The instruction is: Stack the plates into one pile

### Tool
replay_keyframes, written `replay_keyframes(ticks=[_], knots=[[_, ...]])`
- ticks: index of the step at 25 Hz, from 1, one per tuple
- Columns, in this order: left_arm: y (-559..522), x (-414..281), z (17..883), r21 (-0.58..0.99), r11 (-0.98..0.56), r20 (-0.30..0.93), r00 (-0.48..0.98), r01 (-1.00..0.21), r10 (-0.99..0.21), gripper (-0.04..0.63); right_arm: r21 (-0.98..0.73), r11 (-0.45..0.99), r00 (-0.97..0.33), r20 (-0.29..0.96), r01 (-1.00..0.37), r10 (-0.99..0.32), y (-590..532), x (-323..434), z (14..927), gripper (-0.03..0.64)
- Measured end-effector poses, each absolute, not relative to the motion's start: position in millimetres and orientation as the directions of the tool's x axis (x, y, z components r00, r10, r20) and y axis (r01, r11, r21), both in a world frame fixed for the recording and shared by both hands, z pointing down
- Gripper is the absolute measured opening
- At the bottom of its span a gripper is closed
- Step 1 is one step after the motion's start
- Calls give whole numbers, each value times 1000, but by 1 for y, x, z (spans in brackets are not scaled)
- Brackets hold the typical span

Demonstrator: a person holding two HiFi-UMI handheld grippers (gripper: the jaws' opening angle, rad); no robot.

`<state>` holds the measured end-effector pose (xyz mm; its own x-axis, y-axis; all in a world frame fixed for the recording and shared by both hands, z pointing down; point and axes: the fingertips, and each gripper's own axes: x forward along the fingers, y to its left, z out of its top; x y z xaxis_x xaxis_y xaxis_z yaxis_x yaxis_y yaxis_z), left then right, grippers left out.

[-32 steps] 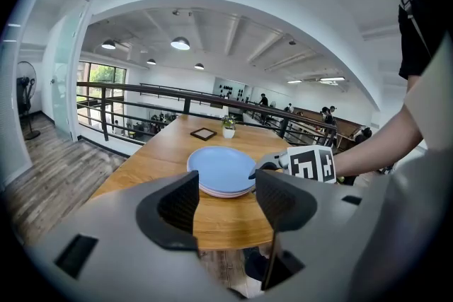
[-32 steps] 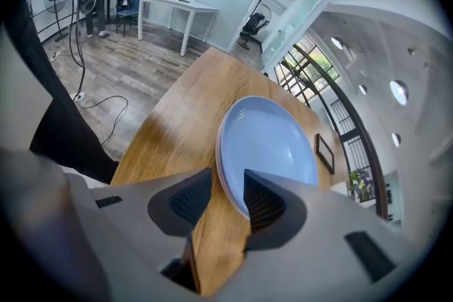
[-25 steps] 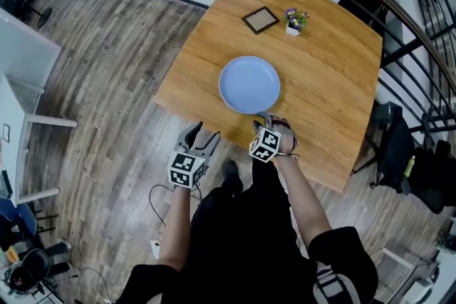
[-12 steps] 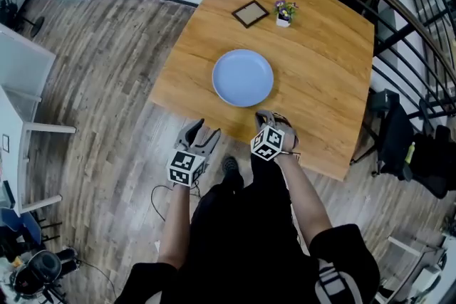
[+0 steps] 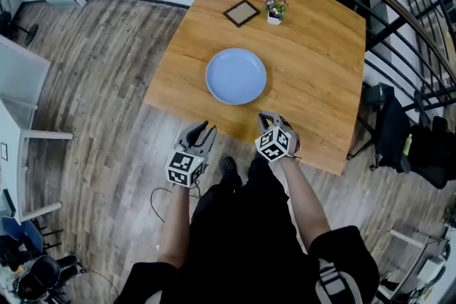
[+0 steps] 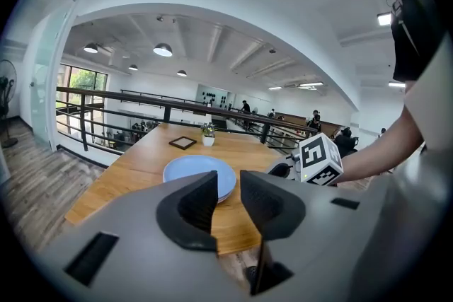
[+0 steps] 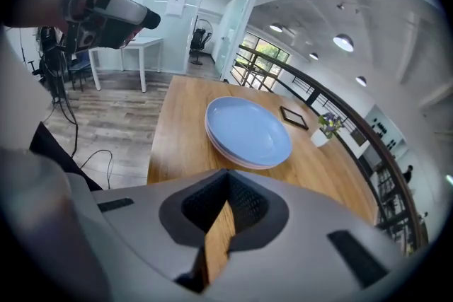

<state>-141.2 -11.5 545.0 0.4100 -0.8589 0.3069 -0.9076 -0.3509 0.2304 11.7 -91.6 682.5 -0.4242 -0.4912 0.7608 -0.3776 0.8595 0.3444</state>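
The left claw (image 6: 228, 187) fills the lower frame. Its jaws have just been closing and stand a narrow gap apart with nothing between them. Beyond them, at centre, the blue pile of plates (image 6: 191, 170) sits on the wooden surface (image 6: 134, 163). The right claw (image 6: 282, 170) hovers at centre-right.

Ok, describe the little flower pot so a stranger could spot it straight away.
Start at the wooden table, with the pile of plates near its middle. Beyond them a dark picture frame lies flat; the flower pot stands just beside it: small, white, upright, with purple blooms.
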Motion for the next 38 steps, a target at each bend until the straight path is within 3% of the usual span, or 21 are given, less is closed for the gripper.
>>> replay_keyframes(ticks=[13, 21, 38], knots=[[-21, -146, 543, 185, -301, 319, 346, -936, -882, 46, 217, 828, -523, 686, -516, -506, -102, 21, 654, 9], [-30, -134, 534, 183, -274, 316, 320, -944, -893, 44, 212, 889, -558, 713, -405, -424, -98, 20, 657, 9], [-26, -105, 528, 119, -188, 358, 218, -975, -908, 46, 134, 934, -665, 670, -332, -332, -106, 30, 642, 9]])
